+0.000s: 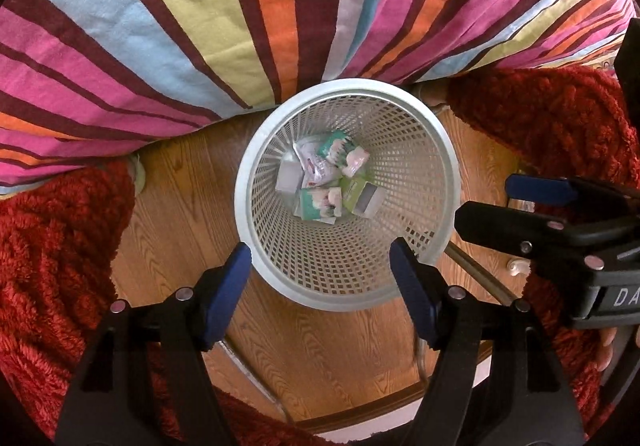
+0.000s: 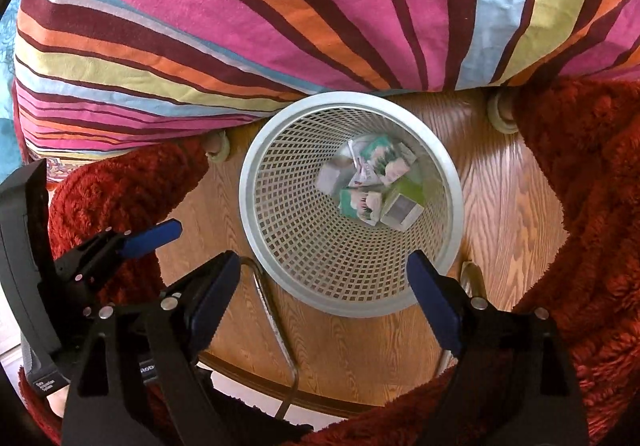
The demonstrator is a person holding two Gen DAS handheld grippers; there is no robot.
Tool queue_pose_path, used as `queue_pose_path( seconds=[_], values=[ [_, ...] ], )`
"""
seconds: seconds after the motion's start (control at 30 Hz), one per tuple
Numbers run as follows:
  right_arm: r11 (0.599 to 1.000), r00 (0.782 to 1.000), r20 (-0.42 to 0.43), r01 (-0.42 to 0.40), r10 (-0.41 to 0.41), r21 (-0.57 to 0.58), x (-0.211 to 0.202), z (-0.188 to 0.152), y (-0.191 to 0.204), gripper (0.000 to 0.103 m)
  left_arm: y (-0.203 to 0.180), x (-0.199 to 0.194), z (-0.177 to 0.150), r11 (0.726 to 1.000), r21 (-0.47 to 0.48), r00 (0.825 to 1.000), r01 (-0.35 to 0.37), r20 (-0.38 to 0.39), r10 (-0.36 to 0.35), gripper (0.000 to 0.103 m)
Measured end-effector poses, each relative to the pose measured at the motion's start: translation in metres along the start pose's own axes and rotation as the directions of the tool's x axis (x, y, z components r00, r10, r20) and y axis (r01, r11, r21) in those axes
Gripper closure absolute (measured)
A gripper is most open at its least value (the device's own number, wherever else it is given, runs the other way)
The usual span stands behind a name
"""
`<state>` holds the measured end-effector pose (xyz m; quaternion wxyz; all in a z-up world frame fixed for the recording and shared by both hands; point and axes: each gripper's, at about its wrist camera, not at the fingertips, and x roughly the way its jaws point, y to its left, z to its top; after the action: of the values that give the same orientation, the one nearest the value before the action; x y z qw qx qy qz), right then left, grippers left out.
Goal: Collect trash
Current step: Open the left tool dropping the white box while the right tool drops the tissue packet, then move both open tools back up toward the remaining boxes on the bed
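Observation:
A white mesh wastebasket (image 1: 448, 149) (image 2: 250, 181) stands on the wooden floor, seen from above. Several small cartons and crumpled wrappers (image 1: 320, 181) (image 2: 372, 181) lie on its bottom, in green, white and pink. My left gripper (image 1: 320, 250) hangs open over the basket's near rim with nothing between its blue pads. My right gripper (image 2: 323, 258) is also open and empty over the near rim. In the left wrist view the right gripper (image 1: 484, 199) stands to the right of the basket. One blue pad of the left gripper's fingers (image 2: 152, 236) shows at the left of the right wrist view.
A striped bedcover (image 1: 280, 5) (image 2: 280, 5) overhangs the basket's far side. A red shaggy rug (image 1: 52, 246) (image 2: 592, 185) flanks it left and right. A bent metal tube (image 2: 276, 322) lies on the wooden floor (image 1: 180, 205) near the basket. A round furniture foot (image 2: 500, 113) stands at the far right.

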<state>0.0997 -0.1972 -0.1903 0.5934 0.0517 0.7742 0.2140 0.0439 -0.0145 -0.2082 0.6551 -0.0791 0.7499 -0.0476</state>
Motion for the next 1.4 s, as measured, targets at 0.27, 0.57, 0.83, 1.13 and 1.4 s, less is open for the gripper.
queue_pose_path(
  seconds=[0.27,0.57,0.83,1.13,1.4],
  values=[
    [1.0,1.0,-0.001,-0.011,0.011,-0.001,0.001,0.0,0.0,0.015,0.002,0.002,0.0,1.0,-0.007,1.0,-0.002,-0.005,0.002,0.033],
    [1.0,1.0,-0.001,-0.016,0.016,-0.002,0.001,0.0,0.0,0.014,0.003,0.005,0.0,1.0,-0.008,1.0,-0.006,-0.012,0.006,0.023],
    [1.0,1.0,-0.003,-0.016,0.016,-0.011,0.001,0.0,0.002,0.013,0.005,0.004,-0.001,1.0,-0.015,1.0,-0.006,-0.001,0.006,0.023],
    [0.999,0.999,0.053,0.002,0.001,-0.052,-0.01,-0.004,0.01,0.013,0.006,-0.01,-0.004,0.999,-0.032,0.998,-0.027,0.061,0.029,0.023],
    [0.998,0.961,0.275,0.018,0.001,-0.068,-0.054,-0.007,0.01,0.013,0.006,-0.047,-0.013,0.998,-0.051,0.967,-0.04,0.249,0.052,0.023]
  ],
)
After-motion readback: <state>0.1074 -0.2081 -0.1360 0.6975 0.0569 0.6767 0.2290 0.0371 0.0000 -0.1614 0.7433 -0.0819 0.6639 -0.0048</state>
